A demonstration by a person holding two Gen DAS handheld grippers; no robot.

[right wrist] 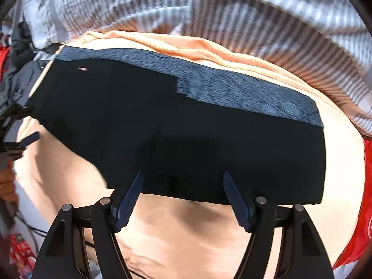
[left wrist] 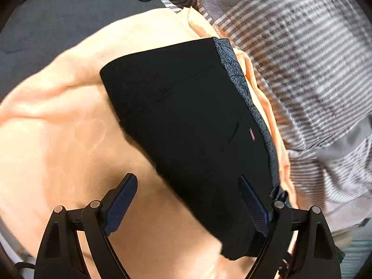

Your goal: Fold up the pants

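Observation:
The black pants (left wrist: 186,116) lie folded into a thick rectangle on a peach cloth (left wrist: 58,127), with a blue-grey patterned waistband (left wrist: 230,69) along the far edge. In the right wrist view the pants (right wrist: 186,139) fill the middle, waistband (right wrist: 244,93) on top. My left gripper (left wrist: 187,181) is open and empty, its right finger over the pants' near corner. My right gripper (right wrist: 182,177) is open and empty, fingertips at the pants' near edge. The left gripper's fingers (right wrist: 30,139) show at the left edge of the right wrist view.
A grey-and-white striped cover (left wrist: 302,58) lies beyond the peach cloth (right wrist: 186,232). A dark grey buttoned garment (left wrist: 69,11) lies at the far left. Red fabric (right wrist: 362,209) sits at the right edge, red packets (right wrist: 21,248) at the lower left.

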